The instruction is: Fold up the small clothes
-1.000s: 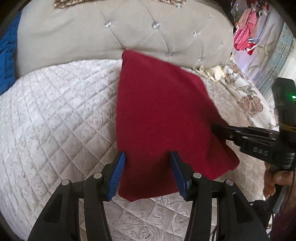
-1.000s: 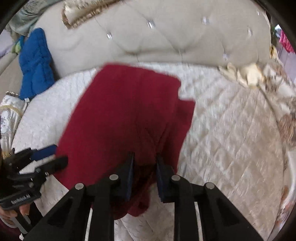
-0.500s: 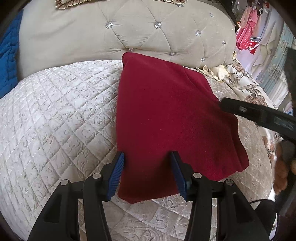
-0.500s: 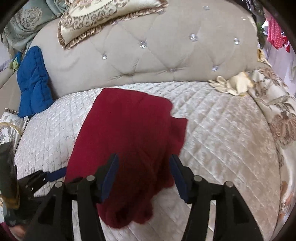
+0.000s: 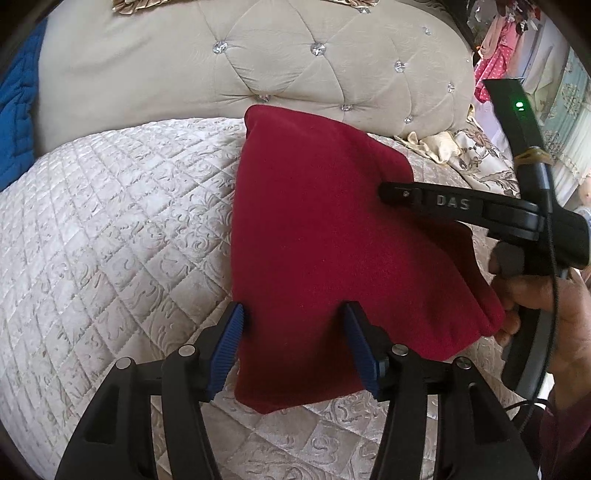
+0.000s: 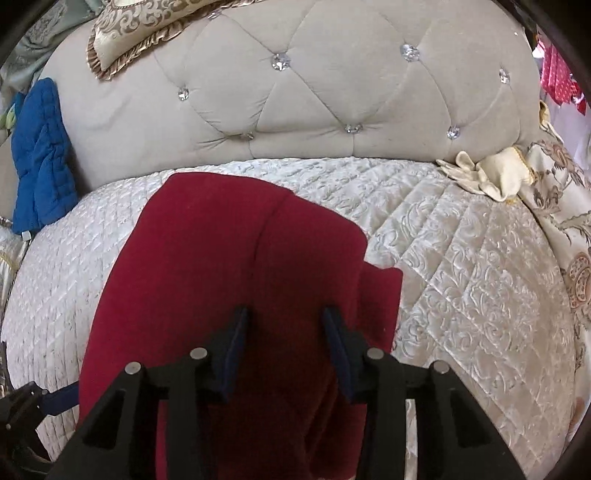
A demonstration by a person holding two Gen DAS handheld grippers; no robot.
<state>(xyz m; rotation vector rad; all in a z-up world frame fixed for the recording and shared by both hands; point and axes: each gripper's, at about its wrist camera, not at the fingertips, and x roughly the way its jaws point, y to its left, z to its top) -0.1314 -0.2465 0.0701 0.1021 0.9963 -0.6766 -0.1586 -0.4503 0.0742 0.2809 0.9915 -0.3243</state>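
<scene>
A dark red garment (image 5: 325,236) lies folded on the quilted white bed cover (image 5: 110,229); it also shows in the right wrist view (image 6: 229,266). My left gripper (image 5: 293,347) is open and empty, its blue-padded fingers straddling the garment's near left edge. My right gripper (image 6: 282,350) is open and empty, just above the garment's near right part. The right gripper also shows from the side in the left wrist view (image 5: 384,192), reaching over the garment's right half.
A tufted beige headboard (image 6: 314,103) stands behind the bed. A blue quilted cloth (image 6: 40,158) hangs at the left. A gold patterned pillow (image 6: 133,26) rests on top of the headboard. Cream cloth (image 6: 491,177) and a floral cover (image 6: 565,229) lie at the right.
My right gripper opened and let go of the garment, which settled flat; then it moved back in over the garment's right half. My left gripper stayed open in place.
</scene>
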